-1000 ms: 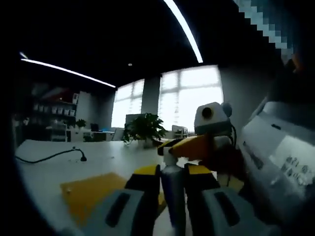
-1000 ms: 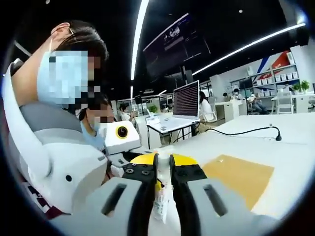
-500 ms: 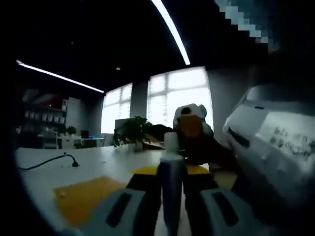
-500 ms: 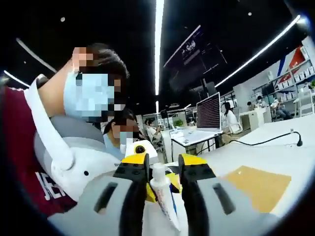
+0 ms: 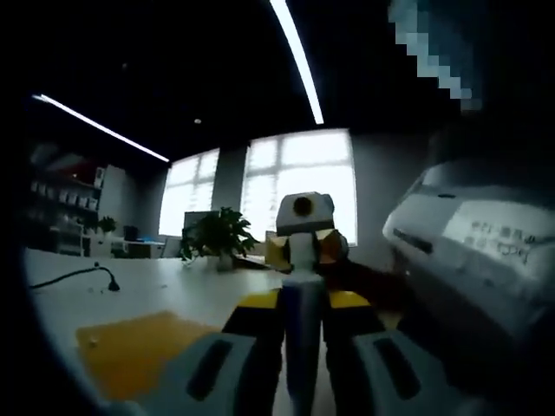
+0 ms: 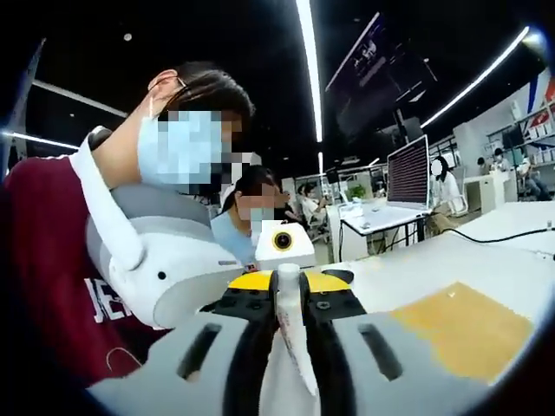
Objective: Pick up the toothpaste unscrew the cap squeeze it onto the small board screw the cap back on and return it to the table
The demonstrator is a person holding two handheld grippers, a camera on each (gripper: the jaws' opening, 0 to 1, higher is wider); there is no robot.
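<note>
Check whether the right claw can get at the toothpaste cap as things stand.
Probably yes. The left claw grips the toothpaste tube by its body, leaving the cap exposed above. The right claw already appears closed on the cap, with nothing between.

Toothpaste [image 5: 297, 334] upright between left gripper's fingers [image 5: 251, 316]

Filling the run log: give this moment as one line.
left claw: shut on toothpaste tube | right claw: closed on cap end | small board: bare on table
</note>
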